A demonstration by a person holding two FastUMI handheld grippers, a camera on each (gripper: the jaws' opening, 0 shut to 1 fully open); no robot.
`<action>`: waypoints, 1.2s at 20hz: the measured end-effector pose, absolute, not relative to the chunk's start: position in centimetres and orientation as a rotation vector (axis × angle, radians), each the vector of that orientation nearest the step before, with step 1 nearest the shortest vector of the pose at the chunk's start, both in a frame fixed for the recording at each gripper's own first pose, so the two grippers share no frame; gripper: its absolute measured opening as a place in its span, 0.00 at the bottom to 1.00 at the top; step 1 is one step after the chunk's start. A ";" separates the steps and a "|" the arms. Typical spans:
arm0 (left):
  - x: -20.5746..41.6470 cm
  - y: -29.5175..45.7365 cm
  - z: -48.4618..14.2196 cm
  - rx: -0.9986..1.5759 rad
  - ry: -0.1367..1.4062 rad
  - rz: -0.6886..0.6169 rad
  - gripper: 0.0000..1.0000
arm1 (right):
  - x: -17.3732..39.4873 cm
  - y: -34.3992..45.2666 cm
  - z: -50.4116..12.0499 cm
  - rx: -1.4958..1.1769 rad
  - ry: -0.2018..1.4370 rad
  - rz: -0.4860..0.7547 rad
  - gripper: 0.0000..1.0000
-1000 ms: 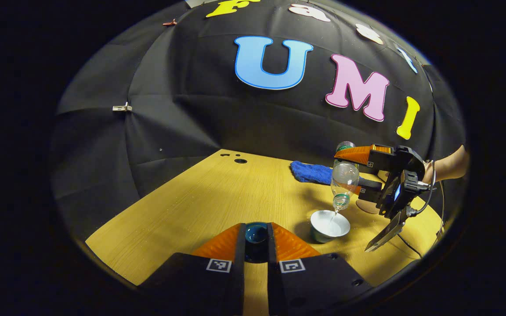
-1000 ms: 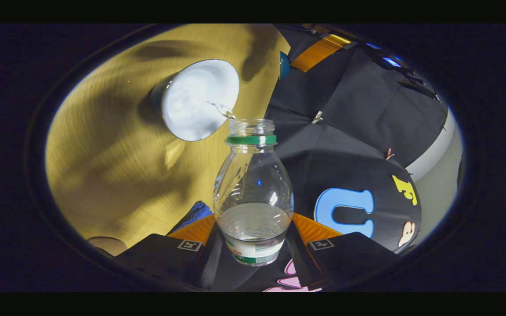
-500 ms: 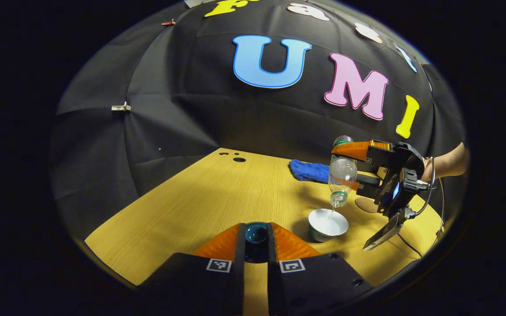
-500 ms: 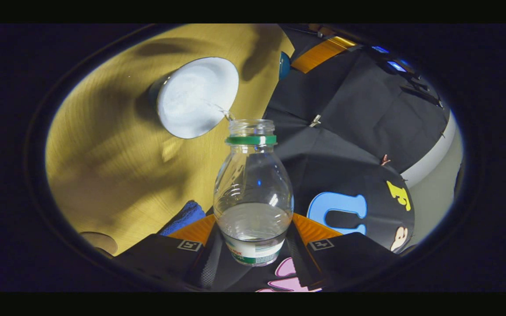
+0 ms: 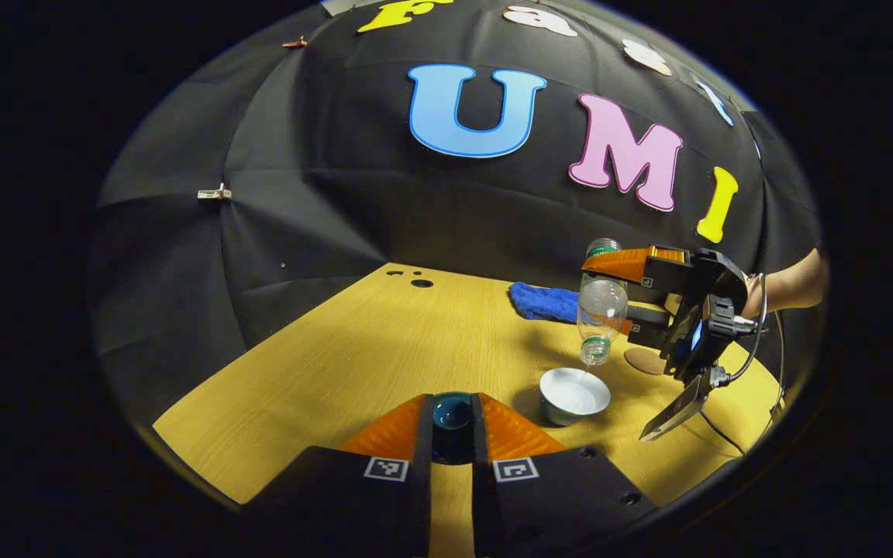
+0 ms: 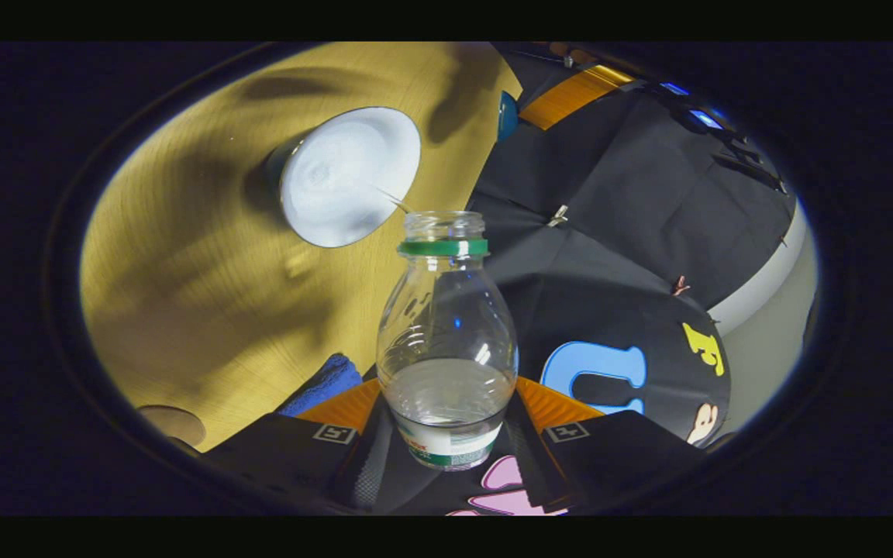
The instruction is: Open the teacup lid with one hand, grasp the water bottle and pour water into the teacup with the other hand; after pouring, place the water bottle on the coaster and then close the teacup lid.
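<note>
- Left gripper: fingers closed on the teal teacup lid, held clear above the wooden table and off to the side of the cup.
- Right gripper: fingers clamped on the lower body of the water bottle; in the left gripper view it appears at, held by a person's hand, bottle tipped mouth-down.
- Water bottle: clear plastic, green neck ring, uncapped; some water remains inside. A thin stream runs from the mouth toward the cup.
- Teacup: open, white inside, standing on the table directly beneath the bottle mouth; seen also at.
- Coaster: round, brown, on the table just beyond the cup, bare.
- Blue cloth: on the table behind the bottle, near the wall.
- Status, judged: pouring in progress; bottle to coaster and lid replacement outstanding.
- Hazards, judged: the stream is narrow and lands near the cup's rim side, so any drift of the bottle would wet the table; prolonged tipping could overfill; a smooth wet bottle may slip between the fingers when righted; the lid, gripped by a small area, could twist loose.
</note>
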State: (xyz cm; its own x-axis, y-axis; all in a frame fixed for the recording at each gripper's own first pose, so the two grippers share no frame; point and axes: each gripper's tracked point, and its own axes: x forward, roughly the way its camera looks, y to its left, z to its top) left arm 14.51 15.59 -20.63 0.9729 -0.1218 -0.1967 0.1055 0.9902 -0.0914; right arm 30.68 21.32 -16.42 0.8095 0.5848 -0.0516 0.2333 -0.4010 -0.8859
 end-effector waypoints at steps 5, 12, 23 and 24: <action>14.1 15.5 -20.6 -0.084 0.203 -0.105 0.25 | 30.1 21.7 -17.1 -2.008 -0.598 0.466 0.72; 13.9 15.7 -20.3 -0.069 0.199 -0.073 0.25 | 30.9 19.2 -16.2 -1.907 -0.439 0.431 0.73; 14.6 13.6 -17.6 -0.065 0.156 -0.027 0.25 | 31.1 11.6 -13.4 -1.094 -0.020 0.334 0.73; 14.7 13.0 -17.6 -0.064 0.157 -0.030 0.25 | 31.4 10.2 -13.5 -1.002 0.023 0.312 0.73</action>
State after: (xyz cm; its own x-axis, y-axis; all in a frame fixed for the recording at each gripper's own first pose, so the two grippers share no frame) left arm 14.70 13.04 -17.57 0.9872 -0.0348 -0.1554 0.0247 0.9975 -0.0664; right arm 31.38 10.23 -13.51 0.9555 0.2469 -0.1612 -0.2678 0.4981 -0.8247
